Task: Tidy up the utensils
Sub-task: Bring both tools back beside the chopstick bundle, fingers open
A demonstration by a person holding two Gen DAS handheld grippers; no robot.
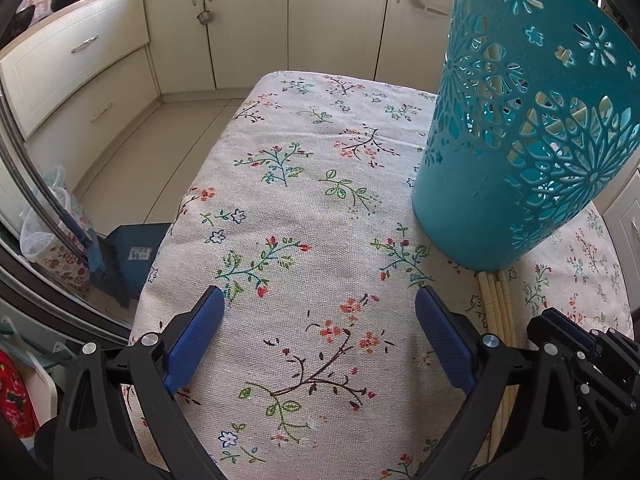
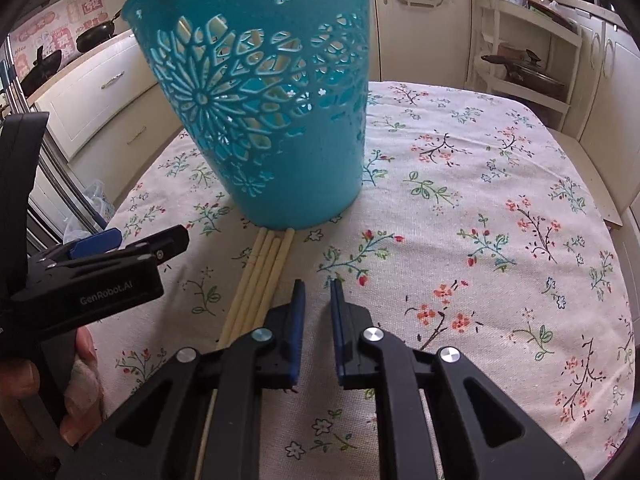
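Chopsticks: four, flat on worktop, side by side, far tips at holder base.
Holder: one, teal, upright.
Left hand-held gripper: jaws wide apart, empty.
Right hand-held gripper: jaws nearly together, nothing between, just right of chopsticks.

The left gripper housing bears white lettering "GenRobot.AI". Wall stickers carry unreadable red characters.

a table under a pale cloth printed with small flower sprigs. a teal cut-out basket stands upright on it. a bundle of pale chopsticks lies flat on the cloth, their far ends right at the basket's base.
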